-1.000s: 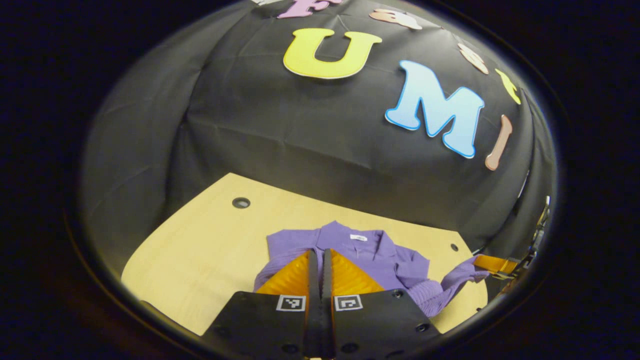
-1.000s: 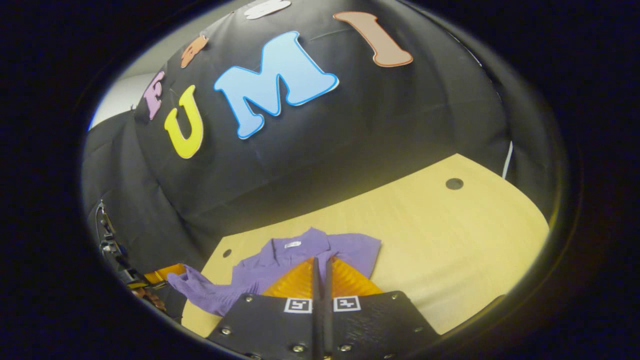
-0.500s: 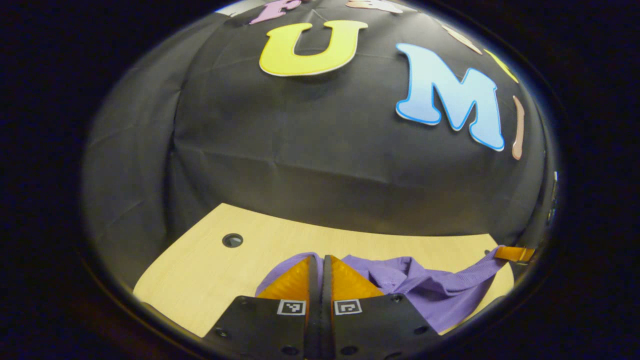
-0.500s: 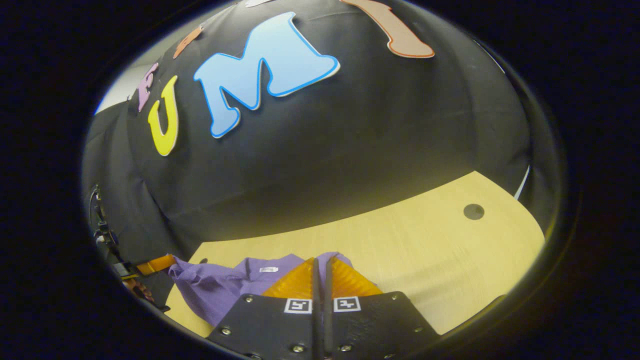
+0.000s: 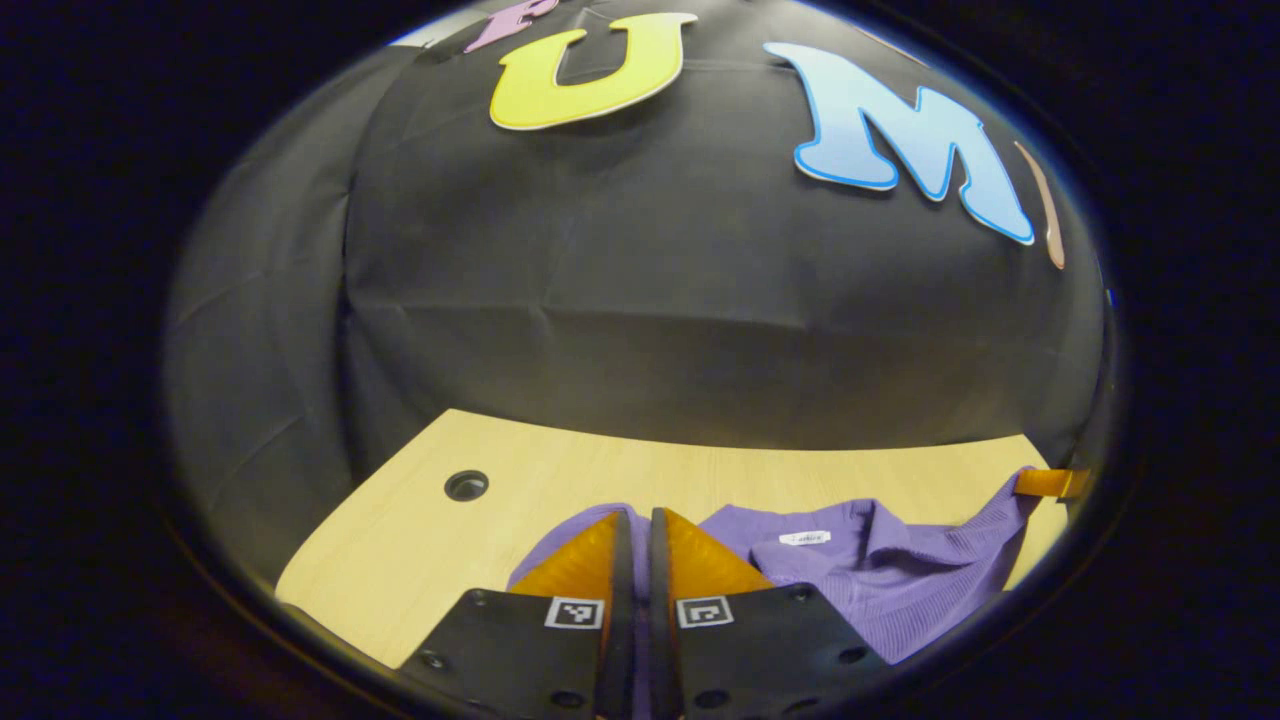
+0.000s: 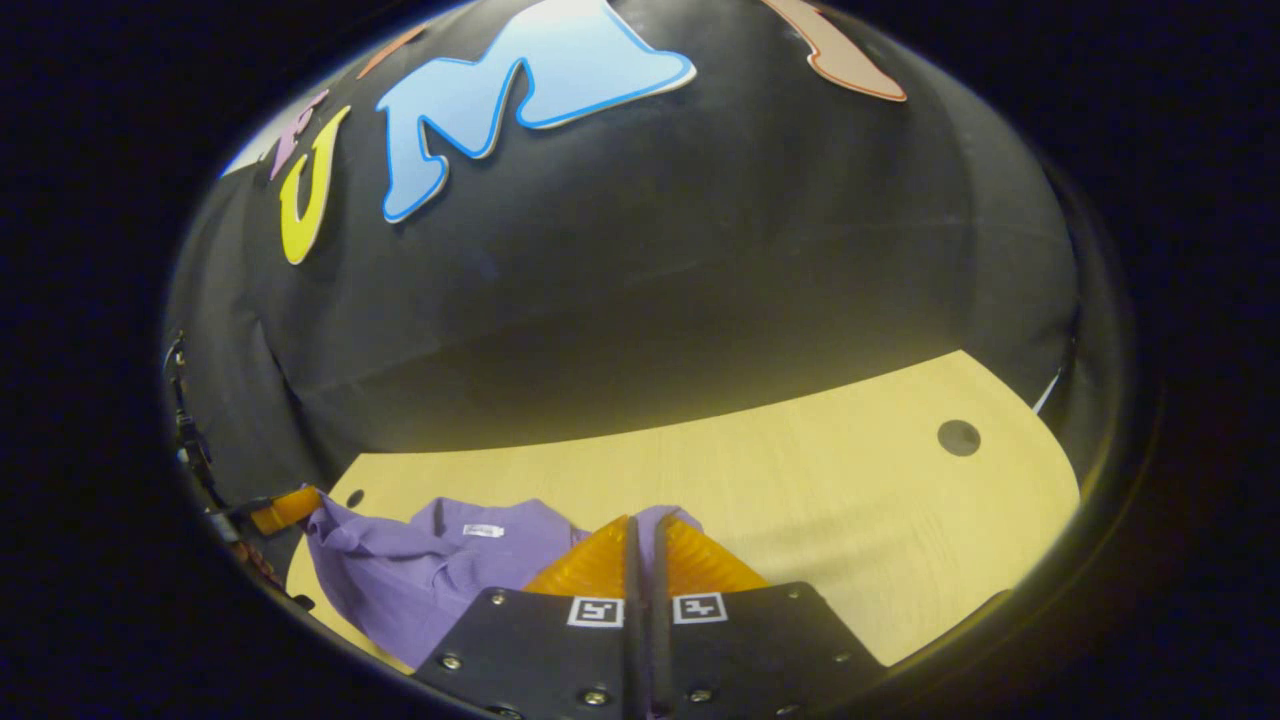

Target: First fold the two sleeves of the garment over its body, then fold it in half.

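A purple ribbed garment (image 5: 850,570) with a collar and a white neck label (image 5: 804,538) lies bunched on the wooden table (image 5: 400,540). My left gripper (image 5: 636,512) is shut, with purple fabric pinched between its fingers. At the far right of the left gripper view, the right gripper's finger (image 5: 1050,483) holds up a corner of the cloth. In the right gripper view, my right gripper (image 6: 642,518) is shut on the garment (image 6: 420,580) too, with fabric showing past its tips. The left gripper's finger (image 6: 285,508) grips the cloth's far left corner there.
The light wooden table (image 6: 850,520) has a round hole (image 5: 466,486) near its left side and another hole (image 6: 958,437) near its right side. The booth's black cloth wall rises right behind the table's far edge.
Both grippers have carried the held edge of the garment forward over its body towards the collar and dipped lower. The collar and label now lie closer to the fingers.
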### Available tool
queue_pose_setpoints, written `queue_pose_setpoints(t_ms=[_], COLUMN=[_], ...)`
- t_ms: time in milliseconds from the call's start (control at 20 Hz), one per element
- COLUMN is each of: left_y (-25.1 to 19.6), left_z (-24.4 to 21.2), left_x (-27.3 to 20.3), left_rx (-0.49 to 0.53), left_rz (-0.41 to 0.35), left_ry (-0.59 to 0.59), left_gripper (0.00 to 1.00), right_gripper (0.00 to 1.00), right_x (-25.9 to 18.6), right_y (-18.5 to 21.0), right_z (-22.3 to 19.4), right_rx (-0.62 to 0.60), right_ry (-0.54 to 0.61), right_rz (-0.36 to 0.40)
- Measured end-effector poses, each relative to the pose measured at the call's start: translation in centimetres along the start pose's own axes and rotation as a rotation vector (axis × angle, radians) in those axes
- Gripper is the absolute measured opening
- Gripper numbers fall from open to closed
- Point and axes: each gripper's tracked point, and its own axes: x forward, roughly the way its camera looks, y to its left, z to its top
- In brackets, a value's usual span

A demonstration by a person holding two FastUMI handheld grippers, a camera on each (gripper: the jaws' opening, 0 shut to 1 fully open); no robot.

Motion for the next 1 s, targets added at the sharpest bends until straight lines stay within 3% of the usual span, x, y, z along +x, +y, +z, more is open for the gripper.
queue_pose_setpoints(t_ms=[150, 200, 250, 300, 350, 500, 600, 800, 850, 900, 1000], left_y=[-0.6, -1.1, -1.4, -1.7, -1.8, -1.6, -1.5, -0.7, -0.5, -0.4, 0.0], left_z=[1.2, 1.5, 1.9, 2.2, 2.3, 3.1, 3.8, 5.0, 5.2, 5.5, 6.1], left_x=[0.0, -0.2, -0.5, -0.9, -1.3, -3.1, -4.7, -8.9, -10.1, -11.4, -14.0], left_rx=[0.040, 0.040, 0.033, 0.024, 0.019, 0.002, -0.007, -0.010, -0.008, -0.006, -0.001], left_rz=[-0.006, -0.022, -0.035, -0.050, -0.059, -0.074, -0.087, -0.106, -0.115, -0.122, -0.139], left_ry=[-0.019, -0.024, -0.031, -0.038, -0.041, -0.070, -0.092, -0.139, -0.150, -0.164, -0.194], left_gripper=[0.23, 0.31, 0.48, 0.55, 0.68, 0.75, 0.91, 0.93, 0.94, 0.94, 0.94], right_gripper=[0.06, 0.08, 0.12, 0.32, 0.48, 0.93, 0.95, 0.95, 0.89, 1.00, 1.00], right_x=[-0.3, -0.7, -1.2, -1.9, -2.4, -4.7, -6.6, -11.3, -12.6, -13.9, -16.7], right_y=[0.2, 0.6, 0.9, 1.3, 1.7, 2.3, 3.2, 5.2, 5.8, 6.4, 7.7], right_z=[-0.3, -0.3, -0.3, 0.1, 0.4, 1.8, 2.6, 3.7, 3.7, 3.9, 3.8], right_rx=[-0.046, -0.055, -0.069, -0.082, -0.094, -0.146, -0.168, -0.212, -0.224, -0.231, -0.239], right_ry=[0.009, 0.016, 0.013, 0.002, -0.012, -0.061, -0.091, -0.152, -0.163, -0.177, -0.203], right_rz=[-0.022, -0.021, -0.022, -0.018, -0.019, -0.053, -0.068, -0.101, -0.111, -0.122, -0.135])
